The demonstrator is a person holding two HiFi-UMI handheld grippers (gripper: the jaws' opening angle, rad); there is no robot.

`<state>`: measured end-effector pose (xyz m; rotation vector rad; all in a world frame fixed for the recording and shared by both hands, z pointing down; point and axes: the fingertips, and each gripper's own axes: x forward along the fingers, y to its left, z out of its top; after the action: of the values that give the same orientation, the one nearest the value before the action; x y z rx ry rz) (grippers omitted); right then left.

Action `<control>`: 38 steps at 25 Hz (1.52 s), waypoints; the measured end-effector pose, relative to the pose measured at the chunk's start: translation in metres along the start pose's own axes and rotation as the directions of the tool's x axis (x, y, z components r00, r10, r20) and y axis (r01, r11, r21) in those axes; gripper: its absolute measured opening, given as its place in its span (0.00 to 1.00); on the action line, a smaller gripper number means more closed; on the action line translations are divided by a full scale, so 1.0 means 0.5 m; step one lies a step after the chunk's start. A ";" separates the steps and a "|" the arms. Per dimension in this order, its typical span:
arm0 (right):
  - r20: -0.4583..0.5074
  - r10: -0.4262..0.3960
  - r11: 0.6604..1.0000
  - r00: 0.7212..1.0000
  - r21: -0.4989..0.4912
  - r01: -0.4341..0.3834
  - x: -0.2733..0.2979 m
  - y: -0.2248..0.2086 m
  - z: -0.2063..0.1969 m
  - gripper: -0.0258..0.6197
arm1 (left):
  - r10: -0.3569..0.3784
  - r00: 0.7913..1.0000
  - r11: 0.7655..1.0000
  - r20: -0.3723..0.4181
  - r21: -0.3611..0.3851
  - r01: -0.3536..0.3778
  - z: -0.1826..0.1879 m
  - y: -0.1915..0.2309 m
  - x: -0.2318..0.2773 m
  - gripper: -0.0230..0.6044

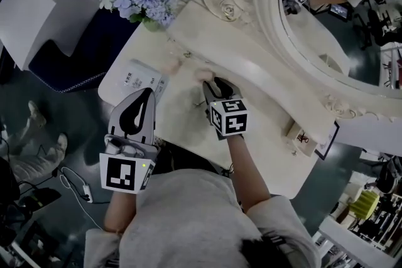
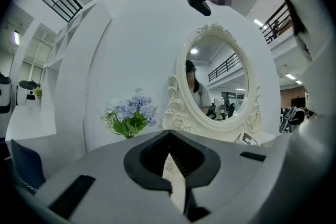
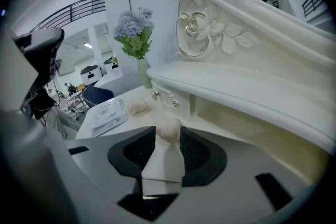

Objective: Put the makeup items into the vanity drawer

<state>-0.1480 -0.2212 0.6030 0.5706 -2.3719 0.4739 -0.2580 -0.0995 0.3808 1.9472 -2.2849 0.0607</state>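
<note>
The right tongs (image 3: 168,132) stand released, the pink sponge (image 3: 169,125) between their tips on the table (image 3: 226,134); the left tongs (image 2: 169,135) are clenched, empty. An off-centre squeeze could squirt the soft sponge sideways, short of the drawer (image 3: 167,97) ahead

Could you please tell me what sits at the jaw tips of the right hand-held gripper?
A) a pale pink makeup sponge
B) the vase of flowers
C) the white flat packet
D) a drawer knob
A: the right gripper view shows a pale pink makeup sponge between the tips of the right hand-held gripper, whose jaws stand apart. The white flat packet lies farther off on the tabletop.
</note>
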 end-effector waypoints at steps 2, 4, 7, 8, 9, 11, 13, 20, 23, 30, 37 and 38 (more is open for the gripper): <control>-0.013 -0.003 1.000 1.000 0.002 0.003 0.010 0.000 -0.003 0.24 | 0.007 1.000 1.000 -0.003 0.001 -0.007 -0.002 0.006 -0.002 0.06; -0.026 -0.008 1.000 1.000 0.003 0.008 0.020 -0.001 -0.007 0.24 | 0.014 1.000 1.000 -0.003 0.002 -0.014 -0.003 0.013 -0.002 0.06; -0.039 -0.032 0.999 0.999 -0.007 0.031 0.027 -0.007 -0.009 0.24 | 0.021 1.000 1.000 -0.004 0.002 -0.021 -0.004 0.021 -0.003 0.06; -0.040 -0.037 0.999 0.999 -0.010 0.037 0.028 -0.008 -0.009 0.24 | 0.023 1.000 1.000 -0.004 0.001 -0.023 -0.005 0.024 -0.003 0.06; -0.041 -0.040 0.999 0.998 -0.013 0.039 0.029 -0.009 -0.009 0.24 | 0.024 1.000 1.000 -0.005 0.000 -0.024 -0.005 0.026 -0.003 0.06; -0.043 -0.042 0.999 0.998 -0.017 0.041 0.028 -0.009 -0.007 0.22 | 0.024 1.000 1.000 -0.005 -0.002 -0.024 -0.005 0.029 -0.002 0.06; -0.044 -0.046 0.999 0.998 -0.022 0.045 0.025 -0.008 -0.005 0.19 | 0.021 1.000 1.000 -0.004 -0.003 -0.021 -0.003 0.030 0.000 0.06; 0.010 -0.045 0.999 0.999 -0.013 0.045 -0.002 0.005 0.016 0.17 | -0.005 1.000 1.000 0.005 0.005 0.005 0.004 0.026 0.006 0.06; 0.051 -0.038 0.999 0.998 0.005 0.038 -0.022 0.013 0.031 0.17 | -0.019 1.000 1.000 0.008 0.010 0.019 0.008 0.021 0.008 0.06; 0.164 -0.028 0.999 0.986 0.033 0.023 -0.077 0.031 0.070 0.17 | -0.060 0.998 0.998 0.021 0.019 0.060 0.019 0.009 0.010 0.06; 0.270 -0.030 0.999 0.962 0.037 0.021 -0.138 0.055 0.110 0.17 | -0.110 0.993 0.994 0.038 0.027 0.109 0.030 -0.008 0.010 0.06; 0.286 -0.033 0.999 0.958 0.034 0.024 -0.147 0.058 0.115 0.17 | -0.117 0.992 0.993 0.040 0.028 0.116 0.031 -0.010 0.010 0.06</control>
<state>-0.1405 -0.2031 0.5074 0.7286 -2.6306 0.4388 -0.2552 -0.1071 0.3659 2.1095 -2.2007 0.0382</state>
